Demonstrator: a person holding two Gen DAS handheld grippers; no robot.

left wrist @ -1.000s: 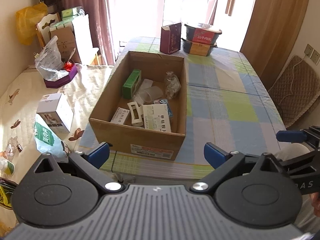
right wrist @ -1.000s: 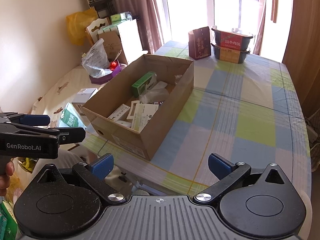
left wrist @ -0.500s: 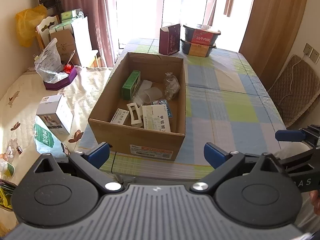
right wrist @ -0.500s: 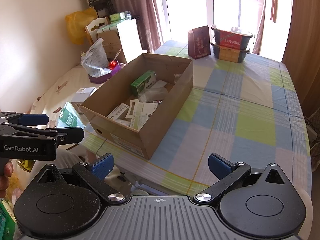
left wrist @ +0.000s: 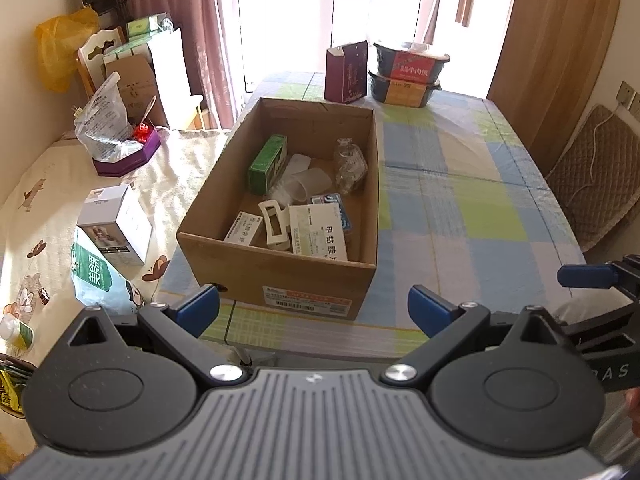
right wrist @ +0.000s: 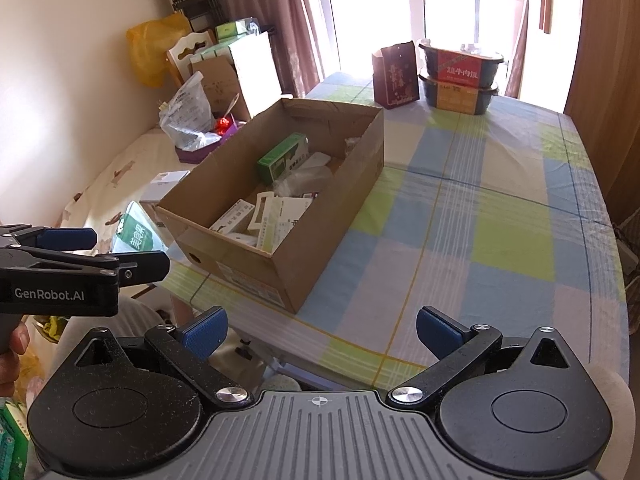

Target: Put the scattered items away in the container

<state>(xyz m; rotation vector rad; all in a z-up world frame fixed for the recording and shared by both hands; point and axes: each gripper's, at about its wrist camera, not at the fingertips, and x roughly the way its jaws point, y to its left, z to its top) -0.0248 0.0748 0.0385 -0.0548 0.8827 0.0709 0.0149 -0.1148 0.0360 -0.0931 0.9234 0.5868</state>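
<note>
An open cardboard box (left wrist: 276, 272) (right wrist: 344, 200) stands on the checked table near its front left corner. Inside lie a green carton (left wrist: 267, 164) (right wrist: 282, 158), a white hair clip (left wrist: 274, 229), white medicine boxes (left wrist: 318, 236) (right wrist: 276, 224), a clear cup (left wrist: 306, 186) and a crumpled clear wrapper (left wrist: 350, 162). My left gripper (left wrist: 314, 310) hangs open and empty just short of the box's near wall. My right gripper (right wrist: 320, 330) is open and empty too, back from the table's front edge. Each gripper shows in the other's view.
A dark red carton (left wrist: 346, 72) and two stacked black food tubs (left wrist: 406, 72) stand at the table's far end. Left of the table, a white box (left wrist: 116, 230), a green-and-white pack (left wrist: 96, 276) and a purple tray with a bag (left wrist: 116, 136) lie on a patterned cloth. A chair cushion (left wrist: 600, 176) is at the right.
Both grippers have stayed open and drifted very slightly; the box and its contents have not moved.
</note>
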